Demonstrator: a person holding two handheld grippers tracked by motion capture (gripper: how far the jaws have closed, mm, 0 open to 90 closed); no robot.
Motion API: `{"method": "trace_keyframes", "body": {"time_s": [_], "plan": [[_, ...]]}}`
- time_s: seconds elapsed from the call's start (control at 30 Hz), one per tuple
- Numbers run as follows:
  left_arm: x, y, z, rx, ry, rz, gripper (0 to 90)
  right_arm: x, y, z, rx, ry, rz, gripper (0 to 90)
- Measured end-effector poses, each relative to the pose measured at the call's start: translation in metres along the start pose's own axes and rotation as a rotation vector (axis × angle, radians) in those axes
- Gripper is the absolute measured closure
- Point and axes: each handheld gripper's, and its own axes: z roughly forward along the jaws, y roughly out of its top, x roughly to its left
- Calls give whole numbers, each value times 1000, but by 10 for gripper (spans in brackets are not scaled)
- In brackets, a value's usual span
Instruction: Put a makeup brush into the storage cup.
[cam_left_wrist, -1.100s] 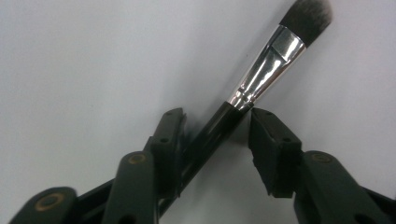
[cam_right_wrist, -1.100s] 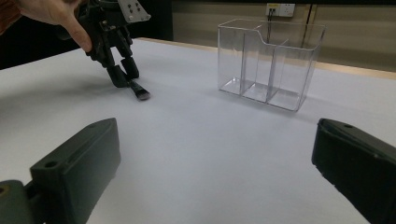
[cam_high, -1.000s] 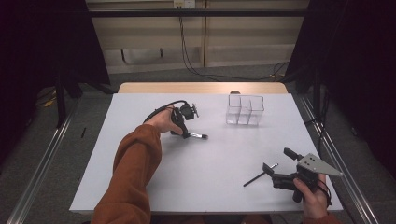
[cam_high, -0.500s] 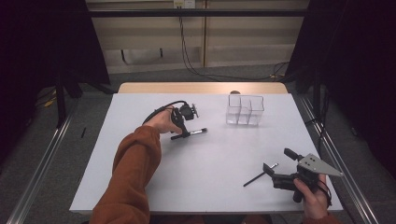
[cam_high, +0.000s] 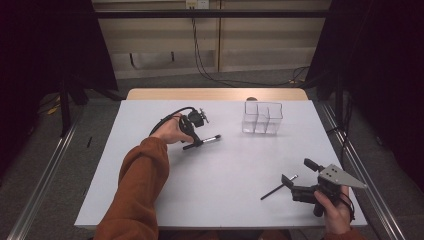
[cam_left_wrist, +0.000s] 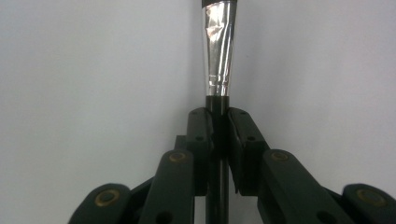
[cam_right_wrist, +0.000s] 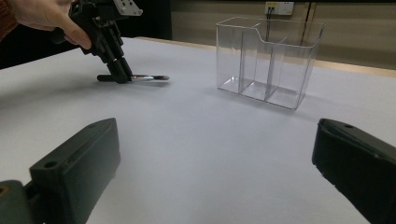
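Firmly, left gripper (cam_high: 194, 140) fingers pinch the brush (cam_left_wrist: 218, 88); right gripper (cam_high: 289, 183) fingers gape wide, holding nothing.

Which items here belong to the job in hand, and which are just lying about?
In hand:
- brush, clamped by the left claw at its black handle
- clear divided box, likely its destination

Lying about:
- second brush on the table by the open right claw
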Motion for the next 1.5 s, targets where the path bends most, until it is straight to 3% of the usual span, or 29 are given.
{"method": "trace_keyframes", "body": {"time_s": [0.17, 0.23, 0.33, 0.43, 0.53, 0.63, 0.67, 0.77, 0.8, 0.87, 0.9, 0.93, 1.03, 1.1, 1.23, 1.5], "plan": [[2, -5, -7, -51, 15, -16, 797, 0, 0, 0, 0, -1, 1, 10], [2, -7, -11, -92, 37, -41, 797, 0, 0, 0, 0, 0, 1, 10], [3, -8, -14, -100, 45, -44, 797, 0, 0, 1, 0, -1, 0, 10], [0, -11, -14, -157, 55, -74, 797, 0, 0, 1, 0, -1, 0, 10], [-1, -14, -14, -166, 49, -66, 796, 0, 0, 1, -1, -2, 1, 10], [-3, -18, -18, -223, 54, -83, 797, 0, 0, 1, 1, -4, -1, 8], [-4, -20, -19, -254, 57, -106, 796, 0, 0, 1, 0, -4, 0, 8], [-6, -28, -27, -313, 112, -113, 797, 0, 0, 1, 0, -5, -1, 8], [-6, -28, -27, -313, 112, -113, 796, 1, 0, 1, 0, -5, 2, 8], [-8, -35, -33, -391, 118, -148, 797, 1, 0, 1, 0, -4, -2, 8], [-8, -35, -33, -391, 118, -148, 796, 1, 0, 1, 0, -4, -2, 8], [-9, -39, -36, -440, 117, -177, 796, 1, 1, 1, -1, -3, -2, 8], [-10, -43, -39, -470, 118, -190, 796, 1, 1, 1, 1, -2, -3, 8], [-11, -47, -42, -488, 137, -189, 796, 1, 1, 1, 0, -2, -4, 8], [-14, -52, -45, -543, 132, -206, 796, 1, 1, 2, -1, -1, -5, 9], [-21, -59, -47, -643, 143, -190, 796, 1, 1, 2, 1, 1, -7, 9]]}}
